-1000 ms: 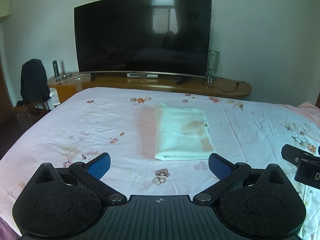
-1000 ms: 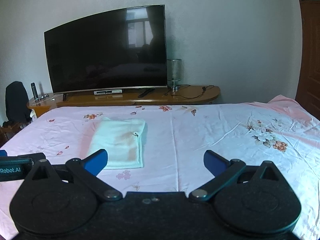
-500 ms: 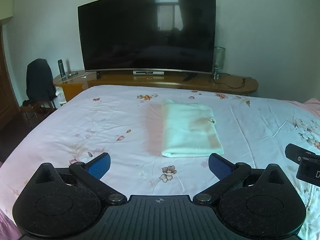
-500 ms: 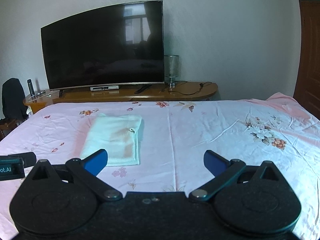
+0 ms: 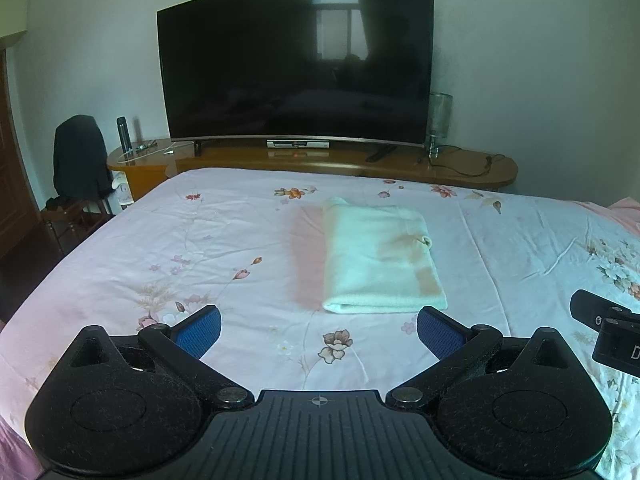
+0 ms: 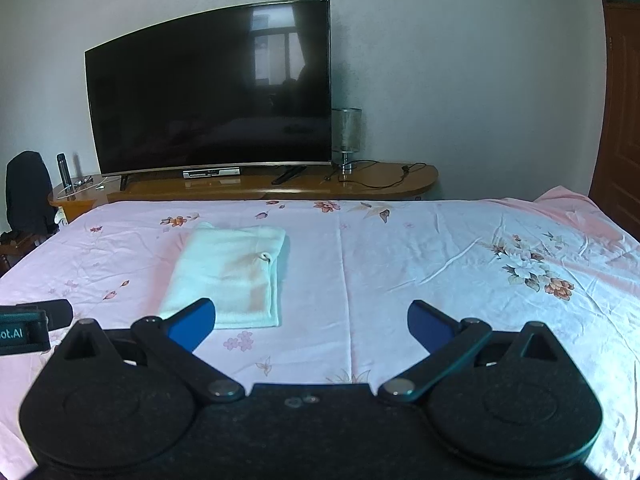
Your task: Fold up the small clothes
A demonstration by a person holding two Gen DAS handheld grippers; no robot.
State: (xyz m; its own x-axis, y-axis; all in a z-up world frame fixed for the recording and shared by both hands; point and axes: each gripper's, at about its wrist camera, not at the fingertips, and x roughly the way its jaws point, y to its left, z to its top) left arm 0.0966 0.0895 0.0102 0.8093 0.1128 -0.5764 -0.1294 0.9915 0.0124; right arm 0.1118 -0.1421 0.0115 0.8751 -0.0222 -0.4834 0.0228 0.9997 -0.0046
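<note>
A pale, fluffy folded towel (image 5: pixel 380 256) lies as a neat rectangle on the floral, wrinkled bed sheet (image 5: pixel 200 248). The left gripper (image 5: pixel 318 328) and right gripper (image 6: pixel 311 322) hover above the bed, their blue ribbed fingers (image 5: pixel 199 330) spread wide, grasping nothing.

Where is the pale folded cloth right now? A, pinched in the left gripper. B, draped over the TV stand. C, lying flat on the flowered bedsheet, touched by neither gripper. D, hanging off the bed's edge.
C: the folded cloth lies flat on the bedsheet, ahead of the open left gripper and open right gripper.
</note>
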